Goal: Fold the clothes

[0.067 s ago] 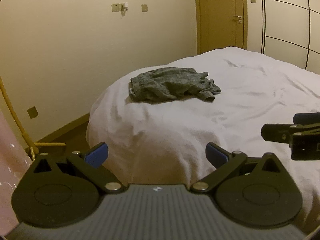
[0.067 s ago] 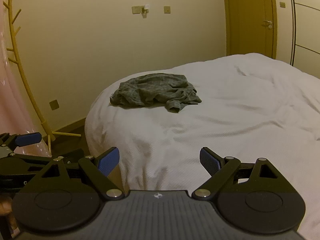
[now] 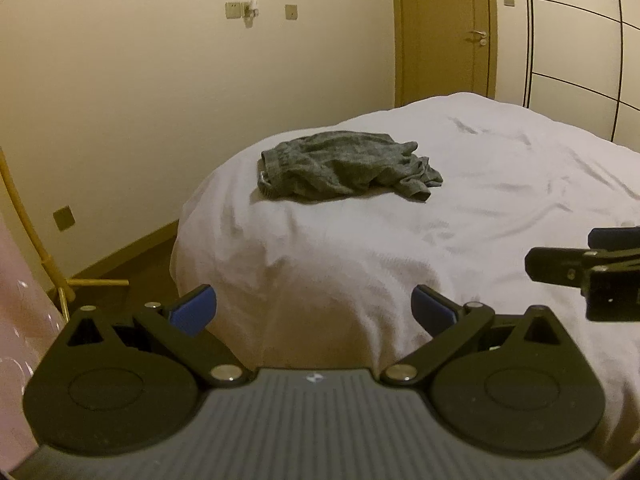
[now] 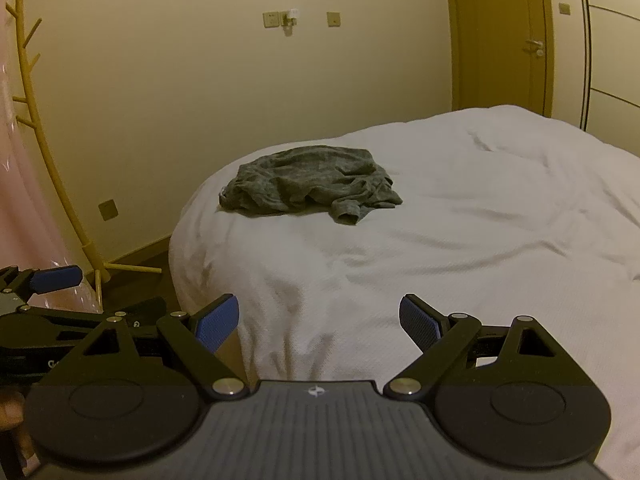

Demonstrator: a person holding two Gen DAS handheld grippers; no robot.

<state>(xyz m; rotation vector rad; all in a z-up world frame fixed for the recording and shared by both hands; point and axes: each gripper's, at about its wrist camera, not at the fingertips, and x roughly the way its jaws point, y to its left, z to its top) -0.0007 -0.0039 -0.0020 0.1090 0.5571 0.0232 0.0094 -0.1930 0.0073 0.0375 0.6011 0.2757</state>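
Grey crumpled garment (image 3: 344,168) on white bed (image 3: 480,240)

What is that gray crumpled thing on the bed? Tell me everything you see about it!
The gray garment is one piece of dark, mottled gray clothing made of soft, thin-looking fabric. It is not folded: it lies in a low, wrinkled heap with many creases. A thicker band edge shows at its left end, and a small open cuff or hem pokes out at its right front. It rests on the white bedcover, near the bed's far left rounded edge. Only the bedcover touches it; both grippers are well short of it.
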